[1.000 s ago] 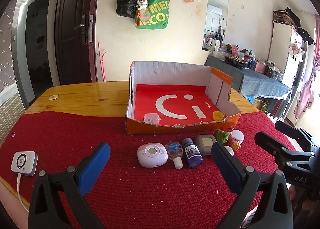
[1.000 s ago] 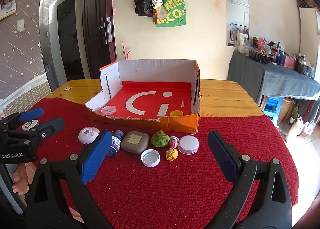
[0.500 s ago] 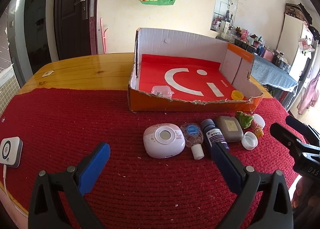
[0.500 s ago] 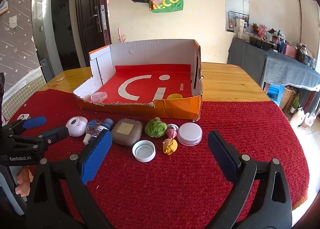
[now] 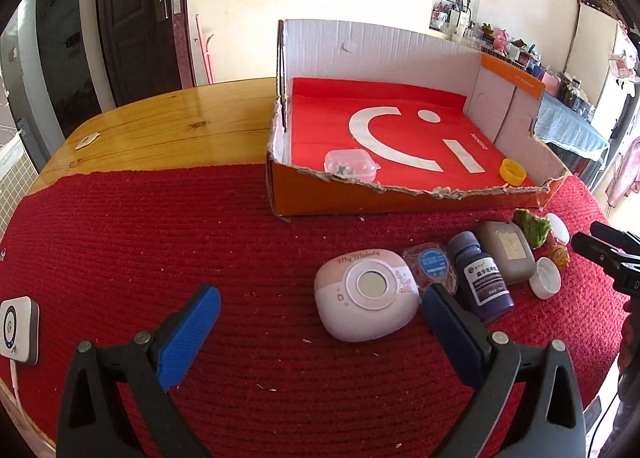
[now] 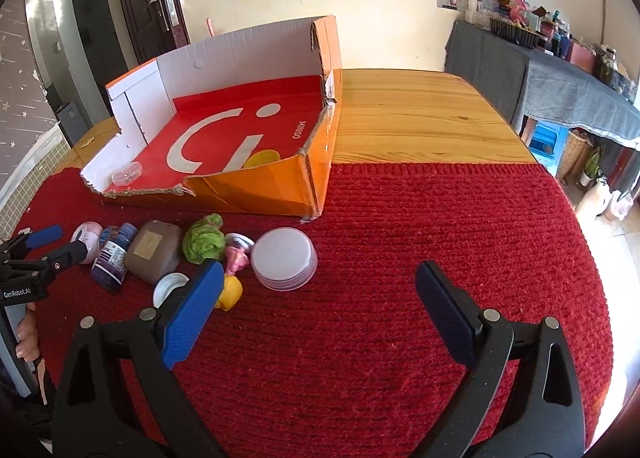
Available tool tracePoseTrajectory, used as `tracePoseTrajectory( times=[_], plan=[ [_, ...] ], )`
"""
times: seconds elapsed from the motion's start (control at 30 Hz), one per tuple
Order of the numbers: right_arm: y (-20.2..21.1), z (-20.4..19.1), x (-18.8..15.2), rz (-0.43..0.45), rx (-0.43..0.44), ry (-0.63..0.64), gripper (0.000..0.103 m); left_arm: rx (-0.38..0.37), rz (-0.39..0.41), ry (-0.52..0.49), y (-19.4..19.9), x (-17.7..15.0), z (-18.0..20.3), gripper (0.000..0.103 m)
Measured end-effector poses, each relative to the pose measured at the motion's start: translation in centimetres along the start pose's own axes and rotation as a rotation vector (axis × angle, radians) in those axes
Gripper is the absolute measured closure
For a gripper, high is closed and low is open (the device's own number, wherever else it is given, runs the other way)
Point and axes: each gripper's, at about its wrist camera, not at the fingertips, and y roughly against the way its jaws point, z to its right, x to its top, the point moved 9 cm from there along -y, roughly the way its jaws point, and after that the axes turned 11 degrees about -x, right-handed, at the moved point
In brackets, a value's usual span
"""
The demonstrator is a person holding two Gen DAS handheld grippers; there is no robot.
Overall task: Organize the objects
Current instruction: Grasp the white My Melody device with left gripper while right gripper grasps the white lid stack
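Observation:
A torn cardboard box (image 5: 400, 201) with a red floor stands on the red mat; a clear plastic case (image 5: 352, 165) and a yellow cap (image 5: 513, 171) lie inside it. In front of it lies a row of small things: a pink-white device (image 5: 366, 294), a blue-labelled sachet (image 5: 431, 264), a dark purple bottle (image 5: 482, 280), a grey-brown case (image 5: 506, 252), a green clump (image 6: 204, 242), a white lid (image 6: 285, 258), a yellow toy (image 6: 230, 292). My left gripper (image 5: 316, 324) is open just before the pink device. My right gripper (image 6: 320, 306) is open near the white lid.
The wooden table (image 6: 420, 117) shows beyond the mat. A white square device (image 5: 18, 328) with a cable lies at the mat's left edge. An open white cap (image 5: 544, 284) sits at the row's right end. A cluttered side table (image 6: 560, 69) stands at the right.
Both grippers have moved forward and lower toward the row of things; the left one now has the pink device close to its right finger. Both stay open and nothing was picked up.

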Motion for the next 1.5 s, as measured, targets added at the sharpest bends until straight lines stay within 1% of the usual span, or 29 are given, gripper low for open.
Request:
tracePoseTrajectory(
  times=[0.13, 0.27, 0.37, 0.43, 0.5, 0.57, 0.73, 0.87, 0.9, 0.93, 1.0, 1.03, 1.07, 1.1, 1.2, 1.5],
  plan=[
    [-1.3, 0.2, -0.5, -0.044, -0.008, 0.036, 0.005, 0.002, -0.021, 0.005, -0.5, -0.3, -0.6, 0.0],
    [-2.0, -0.4, -0.7, -0.064, -0.005, 0.073, 0.005, 0.023, -0.026, -0.002, -0.4, -0.3, -1.3, 0.0],
    [-2.3, -0.9, -0.7, -0.076, -0.004, 0.097, 0.005, 0.023, -0.029, -0.006, -0.4, -0.1, -1.4, 0.001],
    [-2.4, -1.2, -0.6, -0.077, -0.003, 0.112, 0.005, 0.009, -0.036, -0.013, -0.5, 0.0, -1.3, 0.005],
    [-2.5, -1.4, -0.5, -0.079, -0.003, 0.123, 0.005, 0.0, -0.045, -0.021, -0.7, 0.0, -1.0, 0.012],
    [-2.7, -1.5, -0.4, -0.083, -0.004, 0.126, 0.006, -0.011, -0.052, -0.025, -1.0, -0.1, -0.8, 0.017],
    [-2.7, -1.9, -0.3, -0.077, 0.009, 0.134, 0.01, -0.023, -0.048, -0.037, -1.1, -0.2, -0.2, 0.02],
    [-2.7, -2.1, -0.3, -0.075, 0.018, 0.134, 0.014, -0.031, -0.047, -0.047, -1.2, 0.0, 0.1, 0.028],
    [-2.7, -2.1, -0.3, -0.075, 0.02, 0.135, 0.017, -0.032, -0.045, -0.048, -1.2, 0.0, 0.1, 0.032],
    [-2.7, -2.2, -0.2, -0.075, 0.021, 0.138, 0.019, -0.034, -0.042, -0.047, -1.2, 0.0, 0.1, 0.035],
    [-2.7, -2.5, -0.2, -0.072, 0.026, 0.146, 0.026, -0.054, -0.036, -0.045, -1.1, 0.1, 0.3, 0.046],
    [-2.7, -2.7, -0.1, -0.068, 0.031, 0.153, 0.03, -0.059, -0.033, -0.038, -1.0, 0.2, 0.3, 0.046],
    [-2.6, -2.9, -0.1, -0.063, 0.04, 0.159, 0.045, -0.067, -0.029, -0.024, -1.0, 0.2, 0.2, 0.046],
    [-2.4, -3.1, 0.0, -0.057, 0.046, 0.164, 0.063, -0.075, -0.026, -0.015, -0.9, 0.2, 0.1, 0.046],
    [-2.0, -3.7, -0.1, -0.054, 0.079, 0.173, 0.063, -0.094, -0.02, -0.011, -0.6, 0.3, 0.3, 0.046],
    [-0.4, -3.3, 0.7, -0.015, 0.084, 0.143, 0.063, -0.102, 0.007, -0.037, 0.5, 0.8, 1.1, 0.046]
  ],
)
